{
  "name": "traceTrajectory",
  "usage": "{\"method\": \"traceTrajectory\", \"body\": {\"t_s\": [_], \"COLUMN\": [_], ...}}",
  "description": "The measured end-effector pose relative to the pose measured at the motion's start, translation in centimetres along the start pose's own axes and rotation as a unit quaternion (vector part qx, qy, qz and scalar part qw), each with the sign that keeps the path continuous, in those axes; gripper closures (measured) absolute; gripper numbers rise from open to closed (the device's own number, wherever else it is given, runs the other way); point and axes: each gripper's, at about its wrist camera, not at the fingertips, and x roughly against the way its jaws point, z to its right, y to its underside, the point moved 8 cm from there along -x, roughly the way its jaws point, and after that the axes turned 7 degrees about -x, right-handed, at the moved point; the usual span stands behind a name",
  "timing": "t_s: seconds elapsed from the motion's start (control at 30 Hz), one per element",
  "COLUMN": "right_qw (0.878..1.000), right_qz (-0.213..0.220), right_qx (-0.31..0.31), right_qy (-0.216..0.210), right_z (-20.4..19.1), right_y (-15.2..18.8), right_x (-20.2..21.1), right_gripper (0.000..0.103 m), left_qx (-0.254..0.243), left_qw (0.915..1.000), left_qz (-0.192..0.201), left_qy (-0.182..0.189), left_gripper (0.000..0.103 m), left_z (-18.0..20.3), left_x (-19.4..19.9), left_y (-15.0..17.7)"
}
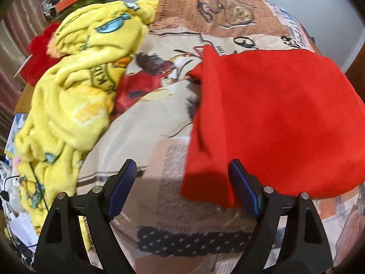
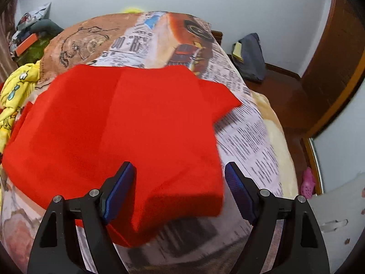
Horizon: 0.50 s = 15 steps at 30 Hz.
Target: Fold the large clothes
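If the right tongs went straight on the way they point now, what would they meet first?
Most likely the red garment: its near corner lies between the open right tongs, though depth is hard to judge.

The black left gripper (image 1: pixel 182 173) and black right gripper (image 2: pixel 179 171) are angling downward, blue-padded jaws spread wide, gripping nothing.

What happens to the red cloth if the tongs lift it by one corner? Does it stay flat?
Probably not. The red cloth lies folded and follows the bed's bumps, so it looks floppy and would likely droop. It seems thin, so probably light. Its surface looks soft and matte, so the open right tongs should grip without much slipping.
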Motion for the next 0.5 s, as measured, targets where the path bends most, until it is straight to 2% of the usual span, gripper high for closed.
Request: {"method": "traceTrajectory", "body": {"t_s": [0.2,0.3,0.4,0.5], "right_qw": [1.000,0.999,0.997,0.994], "right_qz": [0.007,0.022,0.041,0.053], "right_qx": [-0.012,-0.009,0.000,0.017], "right_qy": [-0.012,-0.036,-0.068,-0.098], "right_z": [0.5,-0.8,-2.9,-5.5], "right_y": [-0.1,-1.2,-2.4,-3.2], "right_x": [1.6,2.9,4.1,4.8], "right_gripper": [0.024,0.024,0.024,0.024], "left_qx": [0.031,0.036,0.048,0.080], "left_qw": [0.9993,0.9980,0.9937,0.9814], "left_qz": [0.011,0.024,0.033,0.045], "left_qy": [0.017,0.045,0.096,0.169], "left_gripper": [0.020,0.020,0.020,0.020], "left_z": [-0.8,-0.2,1.2,2.6], "left_x": [2.0,3.6,5.0,5.9], "left_y": [0.9,0.9,0.9,0.8]}}
